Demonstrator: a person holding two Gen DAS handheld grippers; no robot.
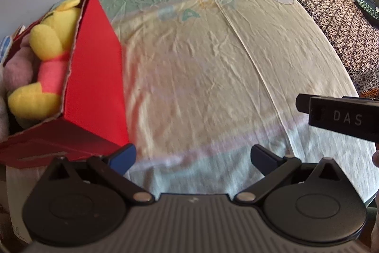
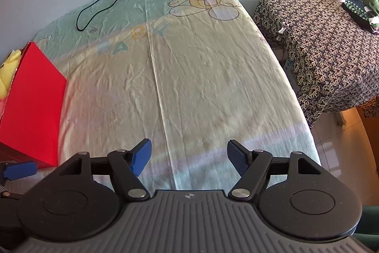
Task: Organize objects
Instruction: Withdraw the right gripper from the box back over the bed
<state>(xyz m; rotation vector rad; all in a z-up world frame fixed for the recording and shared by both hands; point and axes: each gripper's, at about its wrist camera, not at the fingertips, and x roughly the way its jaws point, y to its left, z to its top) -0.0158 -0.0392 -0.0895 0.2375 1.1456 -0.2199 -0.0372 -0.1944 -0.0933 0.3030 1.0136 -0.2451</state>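
At the bed's left edge in the left wrist view, your left gripper is hanging spread and empty beside the red box holding the yellow plush bear, while in the right wrist view your right gripper is hovering spread and empty over the bedsheet near its front edge.

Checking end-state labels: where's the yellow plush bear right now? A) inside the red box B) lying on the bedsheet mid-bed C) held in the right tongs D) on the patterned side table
A: the yellow plush bear lies inside the red box at the left of the bed, while both the left tongs and the right tongs are open and hold nothing.
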